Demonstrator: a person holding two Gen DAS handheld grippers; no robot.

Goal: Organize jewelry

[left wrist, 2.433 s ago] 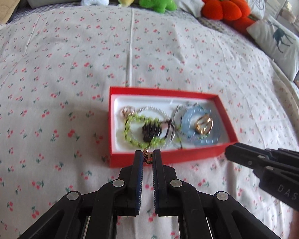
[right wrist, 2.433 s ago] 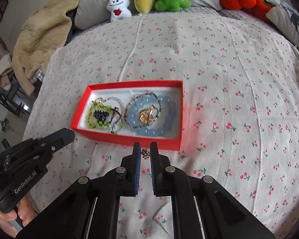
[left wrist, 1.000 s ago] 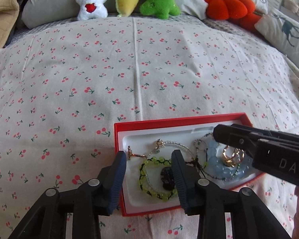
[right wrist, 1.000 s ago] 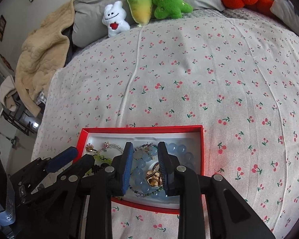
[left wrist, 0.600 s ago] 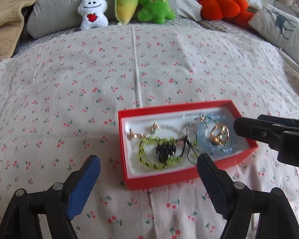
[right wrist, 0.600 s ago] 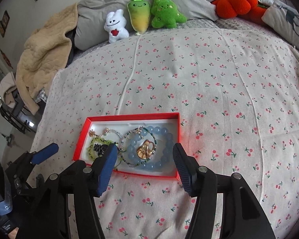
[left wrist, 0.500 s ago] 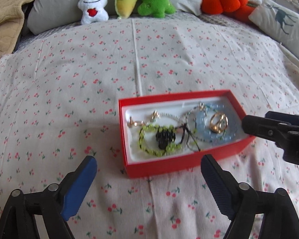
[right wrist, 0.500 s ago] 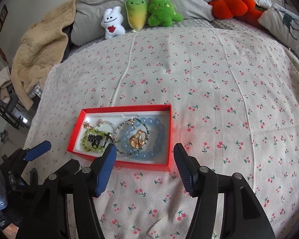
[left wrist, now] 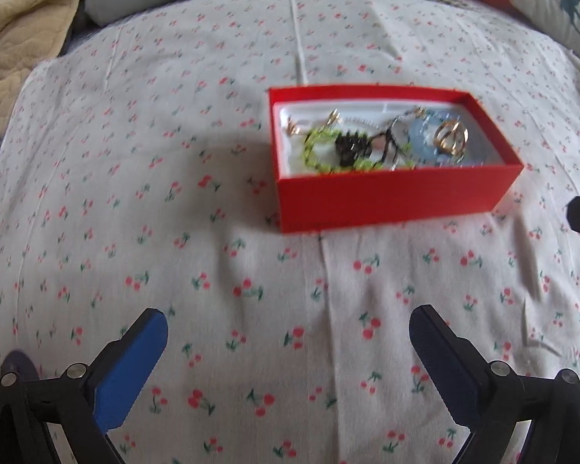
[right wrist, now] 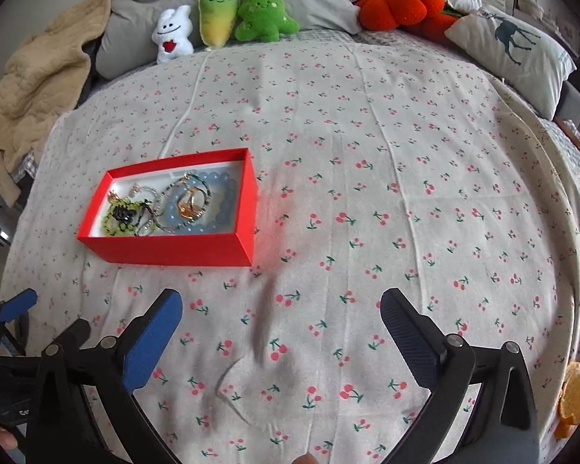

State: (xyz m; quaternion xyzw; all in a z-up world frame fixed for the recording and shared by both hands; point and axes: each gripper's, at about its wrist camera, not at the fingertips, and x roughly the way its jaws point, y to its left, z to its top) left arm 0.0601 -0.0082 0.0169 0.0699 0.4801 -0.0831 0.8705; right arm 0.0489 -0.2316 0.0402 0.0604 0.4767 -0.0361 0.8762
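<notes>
Bed (right wrist: 367,193) under a cherry-print sheet, plush toys (right wrist: 228,19) and pillows (right wrist: 510,54) ranged along its far edge. On the sheet, an open red box (right wrist: 166,249) with a white lining. Inside, heaped and touching: a pale blue bead bracelet (right wrist: 222,208), a green bead bracelet (left wrist: 317,154) around a small black piece (left wrist: 350,149), a thin seed-bead strand, a gold ring (left wrist: 450,139) lying on the blue beads. Nearer the cameras, well apart from the box: left gripper (left wrist: 286,344) and right gripper (right wrist: 280,321), jaws opening, spread wide, nothing but sheet between them.
</notes>
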